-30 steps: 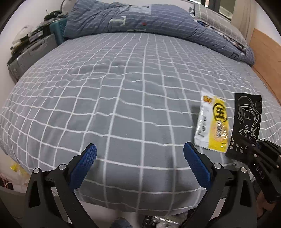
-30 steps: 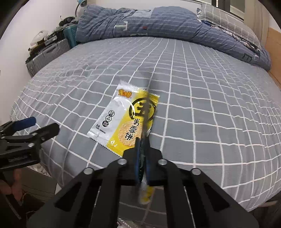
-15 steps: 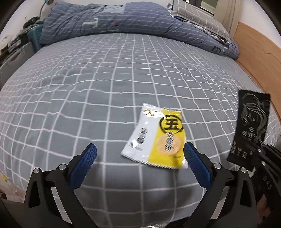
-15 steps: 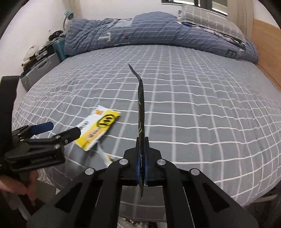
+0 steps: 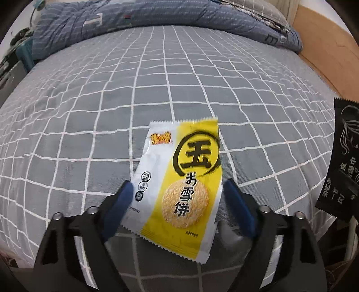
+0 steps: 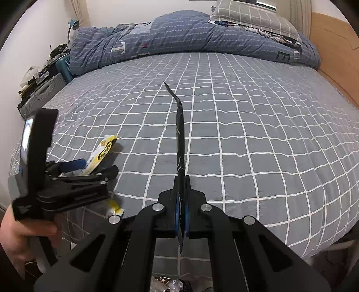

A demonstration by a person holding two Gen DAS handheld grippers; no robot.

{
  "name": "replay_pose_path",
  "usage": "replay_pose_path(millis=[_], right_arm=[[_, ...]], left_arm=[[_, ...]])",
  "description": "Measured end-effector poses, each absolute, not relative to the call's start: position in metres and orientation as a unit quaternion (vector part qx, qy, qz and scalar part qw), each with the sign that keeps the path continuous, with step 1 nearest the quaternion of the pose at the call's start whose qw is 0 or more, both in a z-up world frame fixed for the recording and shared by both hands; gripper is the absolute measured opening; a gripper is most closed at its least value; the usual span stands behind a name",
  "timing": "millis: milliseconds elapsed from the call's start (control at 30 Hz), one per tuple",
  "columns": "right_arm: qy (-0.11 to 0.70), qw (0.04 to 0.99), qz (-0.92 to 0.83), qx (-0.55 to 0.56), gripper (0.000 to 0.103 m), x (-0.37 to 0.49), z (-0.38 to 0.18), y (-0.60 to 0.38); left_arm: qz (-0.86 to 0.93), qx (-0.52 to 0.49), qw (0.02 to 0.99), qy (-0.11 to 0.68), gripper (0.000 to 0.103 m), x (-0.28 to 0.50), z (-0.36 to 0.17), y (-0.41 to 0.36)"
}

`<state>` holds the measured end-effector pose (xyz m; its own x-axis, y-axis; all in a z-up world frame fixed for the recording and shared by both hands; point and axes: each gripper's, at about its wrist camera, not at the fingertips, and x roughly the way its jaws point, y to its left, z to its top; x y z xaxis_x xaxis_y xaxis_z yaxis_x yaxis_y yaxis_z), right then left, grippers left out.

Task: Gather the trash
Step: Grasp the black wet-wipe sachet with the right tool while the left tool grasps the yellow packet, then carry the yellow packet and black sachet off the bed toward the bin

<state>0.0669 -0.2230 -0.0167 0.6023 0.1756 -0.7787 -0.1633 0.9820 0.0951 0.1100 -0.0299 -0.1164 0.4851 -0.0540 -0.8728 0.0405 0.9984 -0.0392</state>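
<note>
Near the foot edge of the bed (image 5: 157,74), on its grey sheet with the white grid, lay the yellow-and-white snack wrapper (image 5: 179,179), flat and face up, with a round rice cracker printed on its yellow half. We held the left gripper (image 5: 179,197) over that wrapper with its jaws apart, one blue pad (image 5: 121,202) at the wrapper's white side and the other at its yellow side. The left pad overlapped the wrapper's edge in the left wrist view, but we could not tell whether either pad touched it. From the right wrist view the same wrapper (image 6: 102,155) showed edge-on between the left gripper's fingers (image 6: 74,165), close to the bed's foot edge, and our left hand (image 6: 20,238) gripped the handle below.

We kept the right gripper (image 6: 181,215) pressed together on the black sachet (image 6: 180,134), a thin flat packet that stood up from the jaws edge-on toward the camera, its top corner curling to the left above the bed. In the left wrist view that black sachet (image 5: 343,157) showed its printed face, with white line art and white lettering, at the right side of the bed and well apart from the snack wrapper.

At the head of the bed a blue quilt (image 6: 179,33) lay bunched up, with a grey checked pillow (image 6: 253,18) behind it. Beside the bed on its left side stood a grey suitcase (image 6: 42,92) with clutter on top, and a wooden panel (image 6: 334,51) ran along its right side.
</note>
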Motion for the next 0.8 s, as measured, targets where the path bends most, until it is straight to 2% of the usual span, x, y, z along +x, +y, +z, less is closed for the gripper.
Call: replay_pose_path(millis=[100,333,433,800], right_arm=[[0.437,0.894,0.097,0.004,0.003,0.069,-0.018,-0.219],[0.44,0.892,0.101,0.0,0.003,0.07,-0.02,-0.212],[0.439,0.893,0.102,-0.002,0.003,0.07,-0.02,-0.212],[0.432,0.895,0.114,-0.004,0.003,0.062,-0.014,-0.202]], left_arm=[[-0.03,-0.01,0.86,0.509,0.051,0.111,-0.119,-0.03],[-0.033,-0.02,0.863,0.503,0.023,0.111,-0.115,-0.024],[-0.028,-0.032,0.867,0.496,0.02,0.109,-0.108,-0.019],[-0.025,-0.041,0.886,0.46,0.02,0.081,-0.07,-0.006]])
